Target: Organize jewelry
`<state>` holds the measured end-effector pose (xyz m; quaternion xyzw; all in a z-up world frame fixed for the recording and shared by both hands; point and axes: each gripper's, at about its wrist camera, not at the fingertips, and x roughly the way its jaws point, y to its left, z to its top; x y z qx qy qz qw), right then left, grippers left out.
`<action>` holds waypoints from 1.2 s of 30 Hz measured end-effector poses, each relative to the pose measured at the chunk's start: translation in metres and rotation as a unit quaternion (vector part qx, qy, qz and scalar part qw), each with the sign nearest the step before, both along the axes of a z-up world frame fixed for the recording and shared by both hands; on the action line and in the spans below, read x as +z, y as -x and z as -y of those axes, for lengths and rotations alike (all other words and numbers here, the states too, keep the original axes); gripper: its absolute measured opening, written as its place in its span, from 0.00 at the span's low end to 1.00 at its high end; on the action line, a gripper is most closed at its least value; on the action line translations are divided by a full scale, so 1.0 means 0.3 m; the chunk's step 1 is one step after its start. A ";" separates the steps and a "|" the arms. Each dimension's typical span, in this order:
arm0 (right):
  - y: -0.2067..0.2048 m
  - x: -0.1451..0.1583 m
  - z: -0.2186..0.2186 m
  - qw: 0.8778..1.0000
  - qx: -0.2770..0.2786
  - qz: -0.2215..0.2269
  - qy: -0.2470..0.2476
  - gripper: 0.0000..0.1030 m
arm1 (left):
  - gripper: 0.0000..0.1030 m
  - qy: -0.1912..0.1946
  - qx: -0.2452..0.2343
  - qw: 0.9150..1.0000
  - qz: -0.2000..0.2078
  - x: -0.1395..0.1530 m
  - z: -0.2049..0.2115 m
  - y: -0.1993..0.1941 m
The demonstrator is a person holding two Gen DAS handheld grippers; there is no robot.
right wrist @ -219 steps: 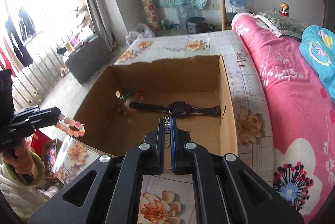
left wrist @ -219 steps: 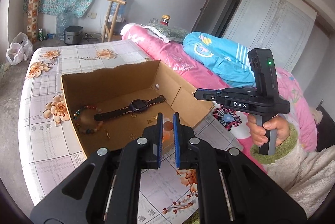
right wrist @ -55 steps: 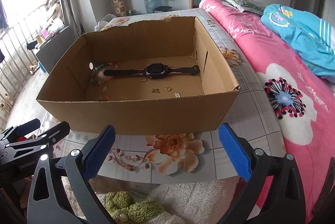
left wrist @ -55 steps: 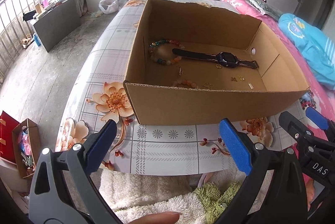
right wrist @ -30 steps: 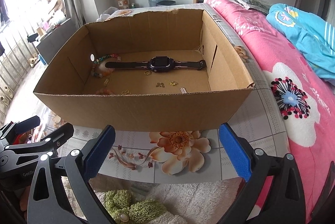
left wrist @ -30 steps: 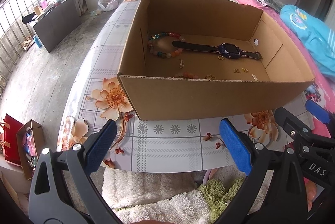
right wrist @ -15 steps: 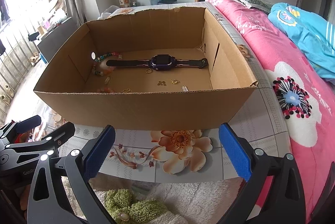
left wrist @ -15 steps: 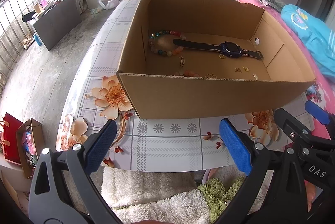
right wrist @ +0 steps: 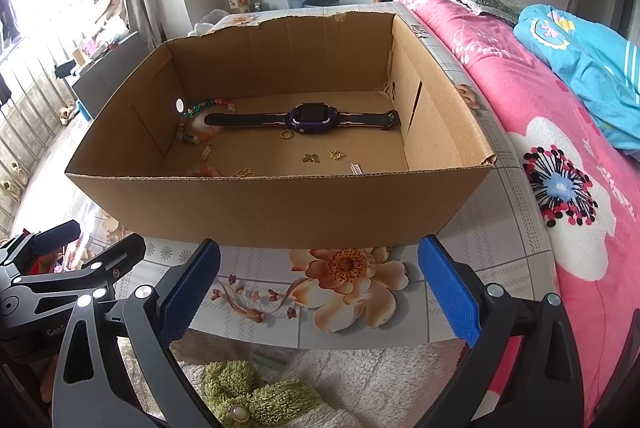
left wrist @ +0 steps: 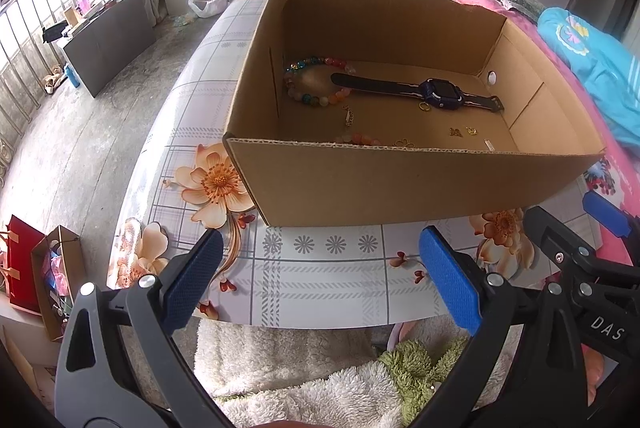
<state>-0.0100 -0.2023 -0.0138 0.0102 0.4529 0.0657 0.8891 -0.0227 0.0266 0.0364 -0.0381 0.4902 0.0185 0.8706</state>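
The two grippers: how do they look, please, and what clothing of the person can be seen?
Both the left gripper and the right gripper have black plastic frames with silver screws and textured blue pads. White letters "DAS" mark the right gripper's body. Below them shows a fluffy white garment with green trim.

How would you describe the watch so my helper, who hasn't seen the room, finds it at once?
Look into the open cardboard box on the flowered table. Along its far wall lies the watch, stretched out flat. It is the only dark strap with a square screen; its neighbours are a bead bracelet and tiny gold charms.
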 end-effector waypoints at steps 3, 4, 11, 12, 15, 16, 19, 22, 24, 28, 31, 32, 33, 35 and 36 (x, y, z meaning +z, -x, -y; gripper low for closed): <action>0.000 -0.001 0.000 1.000 0.000 -0.001 -0.001 0.94 | 0.92 -0.001 0.000 1.000 0.000 0.000 -0.001 0.000; 0.000 -0.002 0.000 1.000 0.000 -0.002 -0.001 0.94 | 0.92 -0.001 0.000 1.000 0.000 0.000 -0.002 0.002; -0.003 -0.011 -0.003 1.000 0.001 -0.006 0.003 0.94 | 0.92 -0.002 0.002 1.000 -0.003 -0.001 -0.006 -0.002; -0.004 -0.012 -0.002 1.000 0.001 -0.007 0.003 0.94 | 0.92 -0.003 0.002 1.000 -0.003 -0.002 -0.006 -0.002; -0.009 -0.016 0.000 1.000 0.000 -0.009 0.003 0.94 | 0.92 -0.004 0.001 1.000 -0.005 -0.003 -0.003 -0.006; -0.011 -0.017 0.000 1.000 0.000 -0.010 0.004 0.94 | 0.92 -0.004 0.001 1.000 -0.005 -0.004 -0.002 -0.007; -0.015 -0.022 -0.002 1.000 0.001 -0.012 0.004 0.94 | 0.92 -0.003 0.002 1.000 -0.008 -0.009 -0.001 -0.013; -0.023 -0.027 -0.004 1.000 0.001 -0.015 0.004 0.94 | 0.92 -0.005 0.003 1.000 -0.009 -0.013 0.001 -0.018; -0.027 -0.031 -0.006 1.000 0.002 -0.017 0.004 0.94 | 0.92 -0.005 0.003 1.000 -0.010 -0.016 0.001 -0.022; -0.035 -0.038 -0.012 1.000 0.004 -0.022 0.002 0.94 | 0.92 -0.006 0.005 1.000 -0.014 -0.022 0.000 -0.028; -0.039 -0.042 -0.016 1.000 0.005 -0.024 0.002 0.94 | 0.92 -0.005 0.006 1.000 -0.016 -0.026 0.001 -0.032; -0.040 -0.042 -0.017 1.000 0.005 -0.025 0.002 0.94 | 0.92 -0.005 0.006 1.000 -0.016 -0.027 0.000 -0.032; -0.040 -0.042 -0.017 1.000 0.005 -0.025 0.002 0.94 | 0.92 -0.005 0.006 1.000 -0.016 -0.027 0.000 -0.032; -0.040 -0.042 -0.018 1.000 0.005 -0.025 0.002 0.94 | 0.92 -0.005 0.006 1.000 -0.016 -0.027 0.000 -0.033; -0.041 -0.042 -0.018 1.000 0.005 -0.025 0.002 0.94 | 0.92 -0.005 0.006 1.000 -0.016 -0.027 0.000 -0.033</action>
